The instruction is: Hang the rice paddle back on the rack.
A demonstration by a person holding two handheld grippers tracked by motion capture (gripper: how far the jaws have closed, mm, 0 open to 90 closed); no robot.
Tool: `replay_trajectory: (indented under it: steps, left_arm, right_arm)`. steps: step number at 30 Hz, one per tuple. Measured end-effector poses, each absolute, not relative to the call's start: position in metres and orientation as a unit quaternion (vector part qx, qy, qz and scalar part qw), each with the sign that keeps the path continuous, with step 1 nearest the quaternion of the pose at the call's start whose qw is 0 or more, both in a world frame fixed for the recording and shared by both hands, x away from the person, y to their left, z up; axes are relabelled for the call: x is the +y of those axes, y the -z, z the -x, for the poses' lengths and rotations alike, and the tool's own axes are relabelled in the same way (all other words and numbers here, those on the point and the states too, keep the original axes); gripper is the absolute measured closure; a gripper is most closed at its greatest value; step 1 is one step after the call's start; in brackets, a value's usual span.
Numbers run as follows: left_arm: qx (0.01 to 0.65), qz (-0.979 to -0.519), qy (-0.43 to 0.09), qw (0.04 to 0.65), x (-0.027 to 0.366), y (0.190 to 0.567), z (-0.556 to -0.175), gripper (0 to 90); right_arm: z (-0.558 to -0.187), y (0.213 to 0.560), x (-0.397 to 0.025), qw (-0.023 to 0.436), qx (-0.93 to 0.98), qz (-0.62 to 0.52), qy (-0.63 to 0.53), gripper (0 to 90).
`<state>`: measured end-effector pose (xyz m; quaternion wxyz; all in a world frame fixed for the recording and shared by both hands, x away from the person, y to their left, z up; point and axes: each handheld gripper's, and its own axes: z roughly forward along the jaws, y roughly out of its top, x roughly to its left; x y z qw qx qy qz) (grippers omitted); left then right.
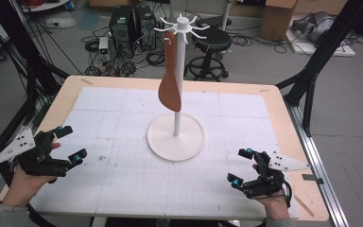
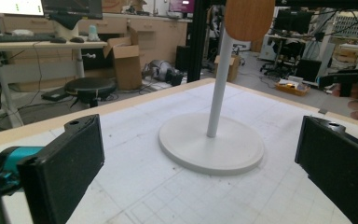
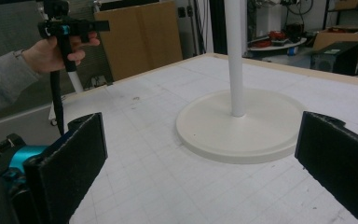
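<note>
both grippers (image 1: 71, 144) (image 1: 240, 165) gape apart; spatula (image 1: 169, 90) apparently hangs on rack (image 1: 176, 137).

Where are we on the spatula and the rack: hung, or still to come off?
Looks done: the wooden spatula hangs from a hook on the white rack, clear of the base. In hand: nothing. The left gripper and right gripper are both open and empty, low near the table's front edge, either side of the rack. Left: if it was to be hung, nothing; if removed, the whole reach and grasp.
</note>
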<state>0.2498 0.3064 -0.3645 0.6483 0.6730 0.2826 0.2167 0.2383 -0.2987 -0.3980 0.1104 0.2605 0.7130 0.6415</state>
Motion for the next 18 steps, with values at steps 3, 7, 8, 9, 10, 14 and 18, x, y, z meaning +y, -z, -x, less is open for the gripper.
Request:
replay_trajectory:
  steps: [3,7,8,9,10,14,18]
  left_arm:
    - [0.287,-0.669,-0.224,0.648,0.310,0.369,-0.247,1.7]
    - [0.295,-0.668,-0.224,0.645,0.315,0.375,-0.244,1.8]
    - [0.296,-0.668,-0.225,0.645,0.316,0.376,-0.244,1.7]
    - [0.298,-0.667,-0.225,0.644,0.317,0.377,-0.244,1.8]
    - [0.299,-0.667,-0.226,0.644,0.318,0.378,-0.243,1.8]
    - [0.302,-0.673,-0.226,0.636,0.320,0.383,-0.242,1.8]
    - [0.302,-0.681,-0.228,0.627,0.320,0.387,-0.239,1.7]
  right_arm:
    - [-0.238,0.396,-0.300,0.113,0.712,-0.257,-0.643,1.1]
    - [-0.238,0.395,-0.301,0.116,0.712,-0.256,-0.644,1.1]
    - [-0.238,0.394,-0.301,0.119,0.713,-0.253,-0.643,1.1]
    - [-0.238,0.393,-0.301,0.119,0.713,-0.252,-0.643,1.1]
    - [-0.238,0.393,-0.301,0.122,0.714,-0.249,-0.643,1.1]
    - [-0.235,0.389,-0.303,0.127,0.716,-0.246,-0.641,1.1]
    - [-0.234,0.386,-0.307,0.135,0.714,-0.241,-0.644,1.1]
